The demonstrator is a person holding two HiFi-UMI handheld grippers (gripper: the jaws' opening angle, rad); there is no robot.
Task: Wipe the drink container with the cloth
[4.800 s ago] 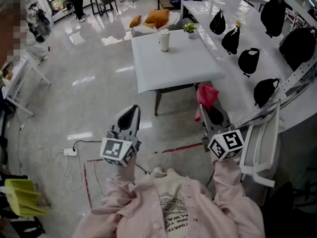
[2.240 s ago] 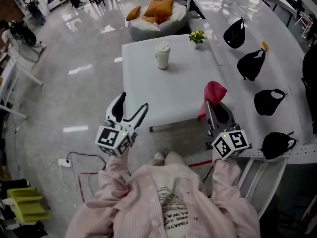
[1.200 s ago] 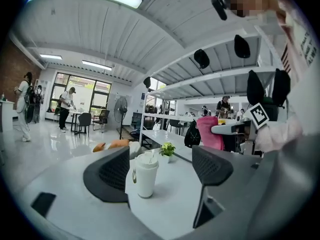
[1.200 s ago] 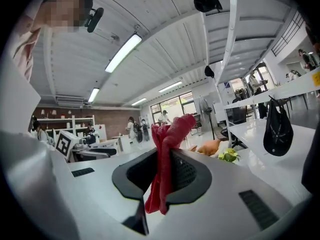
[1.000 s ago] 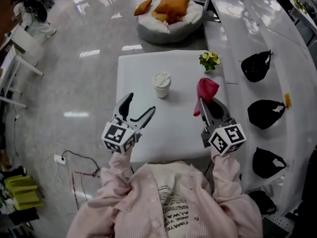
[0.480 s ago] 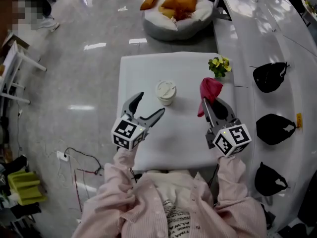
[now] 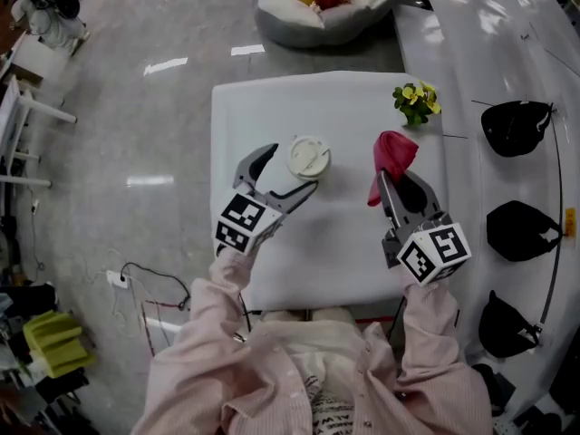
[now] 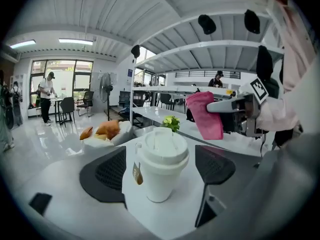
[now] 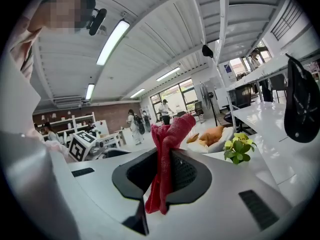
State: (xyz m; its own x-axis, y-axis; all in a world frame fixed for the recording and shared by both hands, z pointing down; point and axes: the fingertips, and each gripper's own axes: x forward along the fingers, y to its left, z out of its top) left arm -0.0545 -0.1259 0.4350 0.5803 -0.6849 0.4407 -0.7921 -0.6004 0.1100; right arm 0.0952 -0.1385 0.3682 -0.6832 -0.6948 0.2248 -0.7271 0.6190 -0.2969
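Since a second ago, the drink container has been neared by both grippers. It is stood upright on the white table, untouched, between the spread jaws of the left gripper, which have just been opening. The pink cloth is pinched in the right gripper nearby.

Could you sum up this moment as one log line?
left gripper: open, jaws just been opening, cup between them untouched | right gripper: shut on pink cloth | wiping: not started

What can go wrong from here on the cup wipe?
1. The left gripper, its jaws just opening wider, straddles the lidded cup without touching it; an off-centre close may tip it.
2. The right gripper pinches the red cloth by a narrow fold; wiping may pull it loose.
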